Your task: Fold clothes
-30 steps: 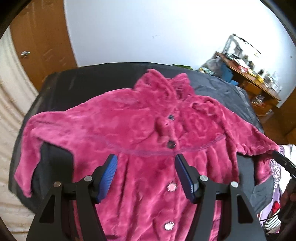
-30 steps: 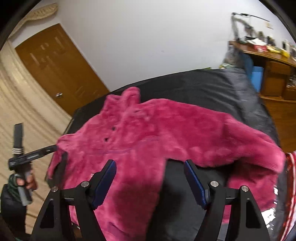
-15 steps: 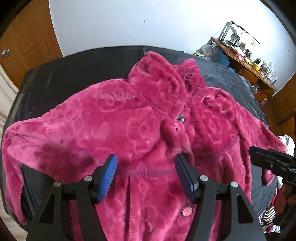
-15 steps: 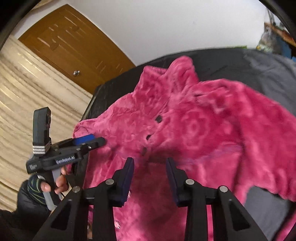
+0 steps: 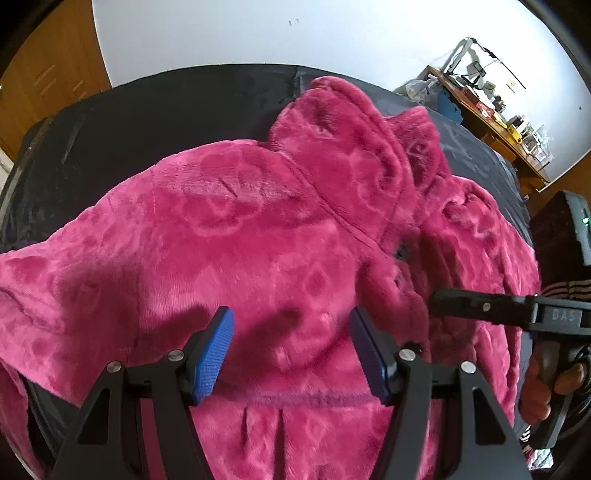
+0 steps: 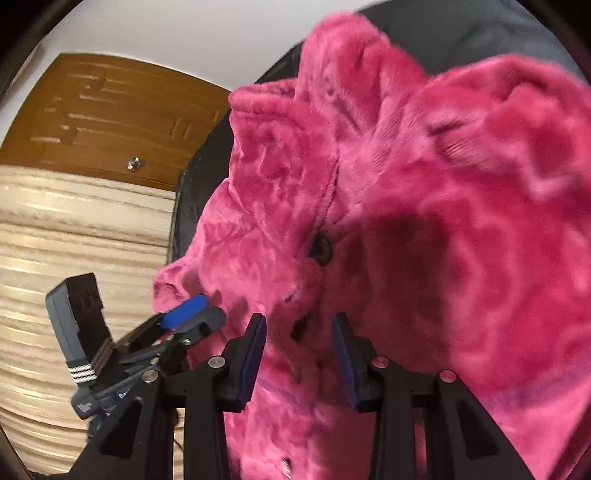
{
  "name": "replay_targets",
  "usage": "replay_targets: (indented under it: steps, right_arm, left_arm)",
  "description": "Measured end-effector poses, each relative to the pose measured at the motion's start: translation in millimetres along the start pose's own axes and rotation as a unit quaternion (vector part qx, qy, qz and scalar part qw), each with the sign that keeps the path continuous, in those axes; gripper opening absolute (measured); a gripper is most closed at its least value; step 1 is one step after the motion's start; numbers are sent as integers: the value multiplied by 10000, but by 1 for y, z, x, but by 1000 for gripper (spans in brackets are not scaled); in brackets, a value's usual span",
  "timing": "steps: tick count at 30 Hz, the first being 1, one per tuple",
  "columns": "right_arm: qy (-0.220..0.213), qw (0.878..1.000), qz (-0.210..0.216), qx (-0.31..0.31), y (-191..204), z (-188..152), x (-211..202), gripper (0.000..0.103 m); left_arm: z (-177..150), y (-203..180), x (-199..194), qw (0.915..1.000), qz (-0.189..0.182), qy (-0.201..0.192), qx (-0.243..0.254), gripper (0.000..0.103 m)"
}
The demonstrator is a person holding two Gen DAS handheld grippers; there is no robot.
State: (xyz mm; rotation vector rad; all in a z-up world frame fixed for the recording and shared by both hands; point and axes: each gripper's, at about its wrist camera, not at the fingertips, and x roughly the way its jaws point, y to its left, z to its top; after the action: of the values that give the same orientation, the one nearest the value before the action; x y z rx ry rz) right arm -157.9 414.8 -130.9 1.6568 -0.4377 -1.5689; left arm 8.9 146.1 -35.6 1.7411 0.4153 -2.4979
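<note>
Both grippers have come down closer to the pink fleece jacket since a second ago, so the garment now fills most of each view, and the right gripper's jaws, wide apart a second ago, have narrowed to a smaller gap and stand there now.

Largest is the dark cloth-covered surface, whose far edge runs below the white wall. The jacket lies spread front side up across the middle of this surface, its collar toward the far edge and one sleeve reaching toward the left edge. A wooden door and a pale striped covering show beyond the left edge; a cluttered desk stands beyond the far right corner.

The left gripper hangs over the chest of the jacket with its blue pads well apart and released, nothing between them. The right gripper is over the button placket, just below a dark button; its pads are parted with fleece under the gap, and whether they press the fabric cannot be told. A person's hand holds its grip near the right edge.
</note>
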Motion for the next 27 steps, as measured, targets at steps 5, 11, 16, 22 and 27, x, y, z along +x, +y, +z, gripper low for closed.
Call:
replay_targets:
  steps: [5, 11, 16, 22, 27]
  right_arm:
    - [123, 9999, 27, 36, -4, 5, 16, 39]
    - [122, 9998, 52, -156, 0, 10, 19, 39]
    - [93, 9994, 35, -326, 7, 10, 17, 38]
    - [89, 9983, 131, -555, 18, 13, 21, 34]
    - [73, 9994, 27, -343, 6, 15, 29, 9]
  left_arm:
    - [4, 3, 8, 9999, -92, 57, -8, 69]
    - [7, 3, 17, 9998, -149, 136, 8, 69]
    - [11, 4, 19, 9998, -128, 157, 27, 69]
    - [23, 1, 21, 9999, -109, 93, 55, 69]
    - [34, -2, 27, 9999, -30, 39, 102, 69]
